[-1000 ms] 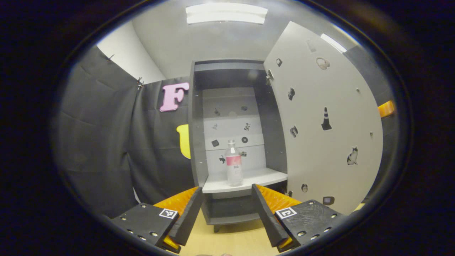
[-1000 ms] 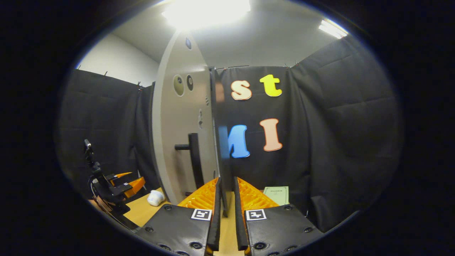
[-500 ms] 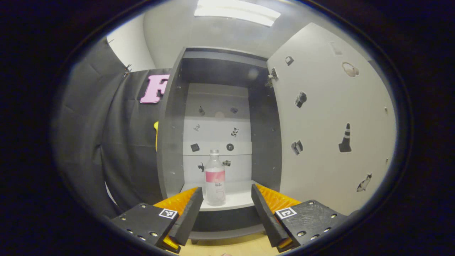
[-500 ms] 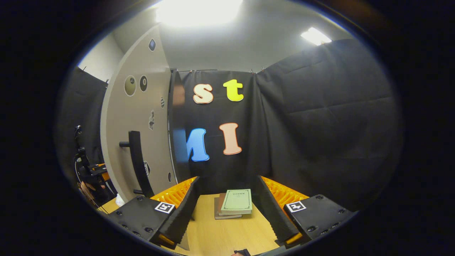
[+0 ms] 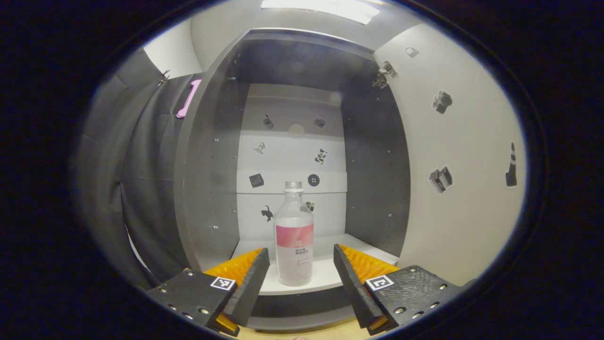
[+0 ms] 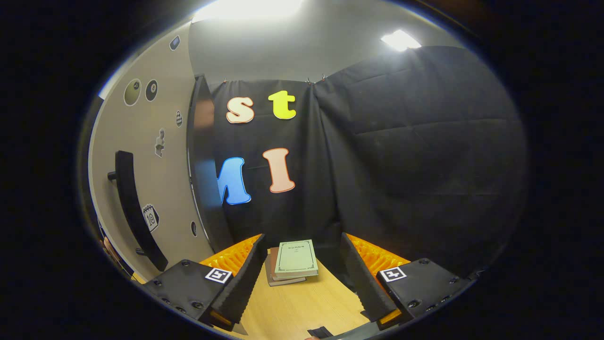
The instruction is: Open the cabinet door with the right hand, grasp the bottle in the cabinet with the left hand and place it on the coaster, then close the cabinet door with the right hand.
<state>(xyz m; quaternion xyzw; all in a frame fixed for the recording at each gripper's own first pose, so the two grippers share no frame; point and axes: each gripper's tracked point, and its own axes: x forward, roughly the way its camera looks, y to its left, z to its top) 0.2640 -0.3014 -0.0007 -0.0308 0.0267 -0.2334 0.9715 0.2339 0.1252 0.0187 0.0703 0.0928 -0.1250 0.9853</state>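
Left gripper view: the left gripper point(image 5: 301, 278) stands with its 2 fingers point(image 5: 247, 288) spread wide, level with the front edge of the shelf point(image 5: 325, 278). The bottle point(image 5: 294, 236), clear with a pink label band, stands upright on that shelf near its front edge, between the lines of the 2 fingers but touching neither. Behind it rise the grey side walls of the cabinet point(image 5: 207, 179) and a pale back panel carrying small stickers point(image 5: 256, 180). The cabinet door point(image 5: 462, 160) is swung open at the right of this view, its inner face dotted with more stickers.

Right gripper view: the right gripper point(image 6: 302, 283) is also spread, holding nothing, above the wooden tabletop point(image 6: 302, 307). Beyond its fingertips lies a stack of 2 books point(image 6: 290, 260). At the left stands the door's outer face with its black handle point(image 6: 134, 208).
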